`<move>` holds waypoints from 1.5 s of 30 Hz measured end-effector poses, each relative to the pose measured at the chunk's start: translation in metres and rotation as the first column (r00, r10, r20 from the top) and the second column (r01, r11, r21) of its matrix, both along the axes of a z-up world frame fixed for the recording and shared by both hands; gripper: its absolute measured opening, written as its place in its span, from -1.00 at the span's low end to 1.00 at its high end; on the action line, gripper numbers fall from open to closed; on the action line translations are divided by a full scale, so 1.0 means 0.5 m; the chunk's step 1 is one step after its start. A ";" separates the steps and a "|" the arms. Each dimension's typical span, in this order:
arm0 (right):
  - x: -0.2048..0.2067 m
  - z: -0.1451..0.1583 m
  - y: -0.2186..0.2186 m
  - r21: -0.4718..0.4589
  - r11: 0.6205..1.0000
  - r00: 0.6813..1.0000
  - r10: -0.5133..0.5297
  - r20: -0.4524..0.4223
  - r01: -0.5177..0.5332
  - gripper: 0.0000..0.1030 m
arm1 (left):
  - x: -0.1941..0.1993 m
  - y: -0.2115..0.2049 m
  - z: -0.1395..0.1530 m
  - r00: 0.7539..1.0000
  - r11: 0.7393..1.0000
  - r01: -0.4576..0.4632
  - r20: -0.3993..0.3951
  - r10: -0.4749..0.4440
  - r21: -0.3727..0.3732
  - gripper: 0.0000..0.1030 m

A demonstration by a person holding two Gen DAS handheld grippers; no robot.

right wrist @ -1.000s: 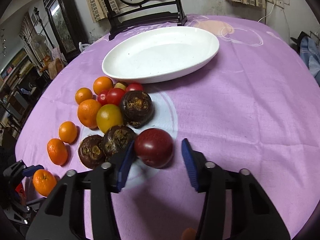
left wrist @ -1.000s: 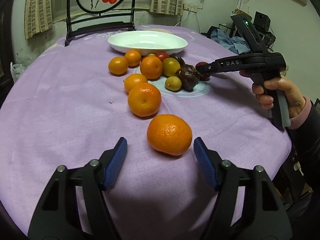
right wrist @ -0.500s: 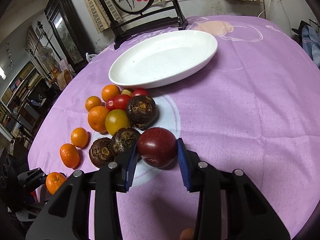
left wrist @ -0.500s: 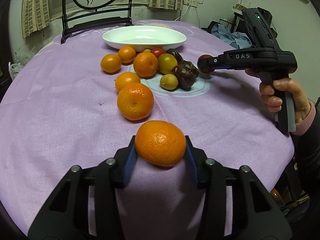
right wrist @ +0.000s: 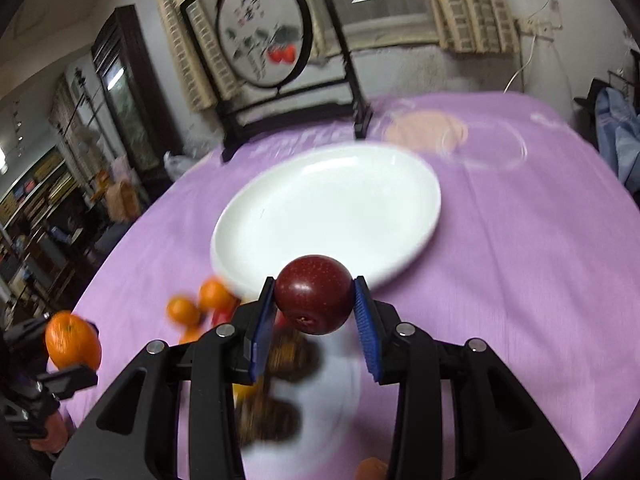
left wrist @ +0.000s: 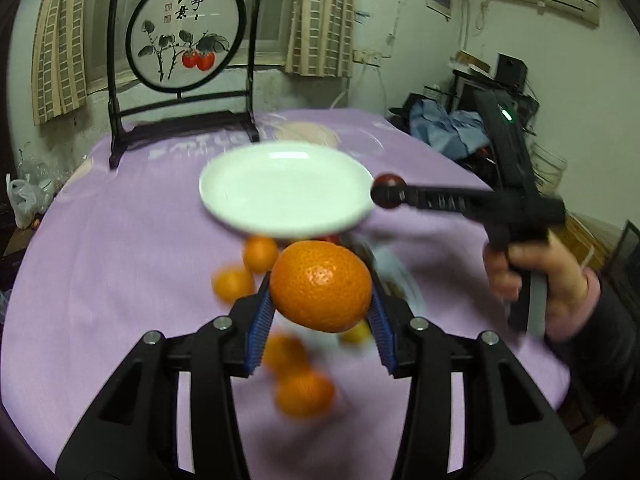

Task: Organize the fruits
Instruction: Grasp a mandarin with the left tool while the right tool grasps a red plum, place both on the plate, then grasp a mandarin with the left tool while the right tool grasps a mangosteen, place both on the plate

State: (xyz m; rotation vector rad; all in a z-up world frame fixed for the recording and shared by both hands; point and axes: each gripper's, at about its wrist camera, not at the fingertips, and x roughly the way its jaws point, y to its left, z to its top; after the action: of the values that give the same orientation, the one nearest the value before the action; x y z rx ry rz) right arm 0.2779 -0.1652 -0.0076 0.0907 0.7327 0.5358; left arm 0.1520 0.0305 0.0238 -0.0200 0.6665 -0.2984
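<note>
My left gripper [left wrist: 320, 312] is shut on an orange mandarin [left wrist: 321, 285] and holds it above the table, short of the white oval plate [left wrist: 286, 190]. My right gripper [right wrist: 314, 312] is shut on a dark red fruit [right wrist: 314, 299] and holds it in the air at the near rim of the plate [right wrist: 328, 214]. The right gripper with the red fruit also shows in the left wrist view [left wrist: 387, 196] at the plate's right rim. The left gripper with its mandarin [right wrist: 73, 339] shows at the far left of the right wrist view.
Loose mandarins [left wrist: 260, 254], red tomatoes and dark brown fruits [right wrist: 294, 356] lie blurred on the purple tablecloth [left wrist: 120, 240] below both grippers. A framed round painting on a black stand [left wrist: 184, 48] stands at the table's far edge. Clutter lies beyond the table's right side.
Both grippers have lifted their fruits off the table and moved forward toward the white plate. The left closed on the mandarin and the right on the red fruit about half a second ago.
</note>
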 end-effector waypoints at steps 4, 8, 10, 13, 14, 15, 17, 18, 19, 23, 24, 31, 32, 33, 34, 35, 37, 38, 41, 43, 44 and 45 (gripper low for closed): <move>0.075 -0.025 0.040 -0.075 0.997 1.000 -0.028 -0.005 0.027 -0.25 | 0.166 0.003 0.004 0.998 0.998 -0.057 -0.017 0.057 0.004 -0.12; 0.116 -0.054 0.061 -0.105 0.994 0.999 -0.010 -0.050 0.004 -0.25 | 0.298 0.008 -0.038 0.987 0.995 -0.097 -0.128 0.100 0.024 -0.12; 0.124 -0.062 0.070 -0.114 0.993 0.999 0.006 -0.054 -0.012 -0.25 | 0.325 0.011 -0.055 0.980 0.993 -0.115 -0.158 0.119 0.035 -0.12; 0.132 -0.068 0.079 -0.119 0.993 0.998 0.020 -0.065 -0.027 -0.24 | 0.356 0.018 -0.083 0.967 0.992 -0.120 -0.223 0.123 0.027 -0.12; 0.133 -0.070 0.081 -0.118 0.993 0.997 0.022 -0.068 -0.030 -0.24 | 0.363 0.017 -0.090 0.963 0.992 -0.122 -0.236 0.126 0.032 -0.12; 0.133 -0.071 0.082 -0.118 0.992 0.997 0.024 -0.072 -0.032 -0.24 | 0.364 0.016 -0.097 0.960 0.992 -0.121 -0.249 0.126 0.035 -0.12; 0.128 -0.070 0.080 -0.115 0.993 0.997 0.028 -0.070 -0.036 -0.18 | 0.368 0.014 -0.105 0.956 0.993 -0.114 -0.268 0.118 0.031 -0.11; 0.123 -0.065 0.078 -0.109 0.993 0.997 0.030 -0.064 -0.037 -0.14 | 0.365 0.014 -0.106 0.955 0.993 -0.113 -0.273 0.117 0.029 -0.04; 0.118 -0.059 0.074 -0.102 0.994 0.998 0.029 -0.056 -0.035 -0.10 | 0.359 0.017 -0.104 0.957 0.993 -0.114 -0.265 0.116 0.023 0.05; 0.081 -0.031 0.053 -0.067 0.997 0.998 0.042 -0.040 -0.044 -0.04 | 0.322 0.040 -0.065 0.969 0.990 -0.142 -0.205 0.137 -0.011 0.44; 0.068 -0.025 0.047 -0.058 0.997 0.998 0.050 -0.042 -0.052 -0.04 | 0.307 0.049 -0.057 0.972 0.989 -0.146 -0.192 0.139 -0.024 0.51; -0.025 -0.042 0.001 -0.001 0.992 0.982 0.127 -0.137 -0.129 -0.01 | 0.179 0.091 -0.061 0.980 0.992 -0.123 -0.157 0.119 -0.016 0.63; -0.035 -0.047 -0.006 0.017 0.990 0.977 0.141 -0.160 -0.140 -0.01 | 0.158 0.095 -0.067 0.980 0.993 -0.113 -0.167 0.109 -0.016 0.63; -0.047 -0.054 -0.017 0.058 0.986 0.968 0.163 -0.193 -0.155 -0.01 | 0.132 0.099 -0.072 0.982 0.996 -0.089 -0.171 0.083 -0.028 0.63; -0.055 -0.058 -0.026 0.088 0.983 0.960 0.178 -0.215 -0.162 -0.01 | 0.110 0.102 -0.074 0.984 0.997 -0.068 -0.170 0.060 -0.043 0.63; -0.063 -0.062 -0.033 0.117 0.978 0.952 0.194 -0.236 -0.170 -0.01 | 0.081 0.107 -0.075 0.986 0.997 -0.036 -0.164 0.024 -0.069 0.63; -0.076 -0.068 -0.042 0.158 0.970 0.939 0.222 -0.263 -0.185 -0.01 | 0.042 0.111 -0.084 0.987 0.995 0.019 -0.157 -0.035 -0.102 0.63; -0.082 -0.070 -0.043 0.169 0.967 0.934 0.233 -0.270 -0.192 -0.01 | 0.026 0.112 -0.090 0.985 0.993 0.043 -0.160 -0.061 -0.112 0.63; -0.095 -0.079 -0.038 0.198 0.956 0.913 0.270 -0.305 -0.216 -0.01 | -0.018 0.104 -0.096 0.983 0.990 0.095 -0.146 -0.109 -0.105 0.63; -0.097 -0.087 -0.037 0.210 0.952 0.902 0.283 -0.325 -0.223 -0.01 | -0.036 0.092 -0.094 0.980 0.986 0.140 -0.131 -0.151 -0.095 0.63; -0.098 -0.090 -0.035 0.211 0.951 0.898 0.286 -0.334 -0.224 -0.01 | -0.047 0.085 -0.094 0.978 0.984 0.157 -0.126 -0.167 -0.087 0.63; -0.096 -0.092 -0.036 0.213 0.951 0.896 0.286 -0.340 -0.223 -0.01 | -0.054 0.078 -0.094 0.976 0.982 0.175 -0.117 -0.183 -0.074 0.63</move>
State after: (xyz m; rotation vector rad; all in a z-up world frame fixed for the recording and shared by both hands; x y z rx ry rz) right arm 0.2297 -0.1831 -0.0538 0.2607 1.0736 0.8475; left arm 0.1251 0.0693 -0.0230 -0.0388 0.7832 -0.4950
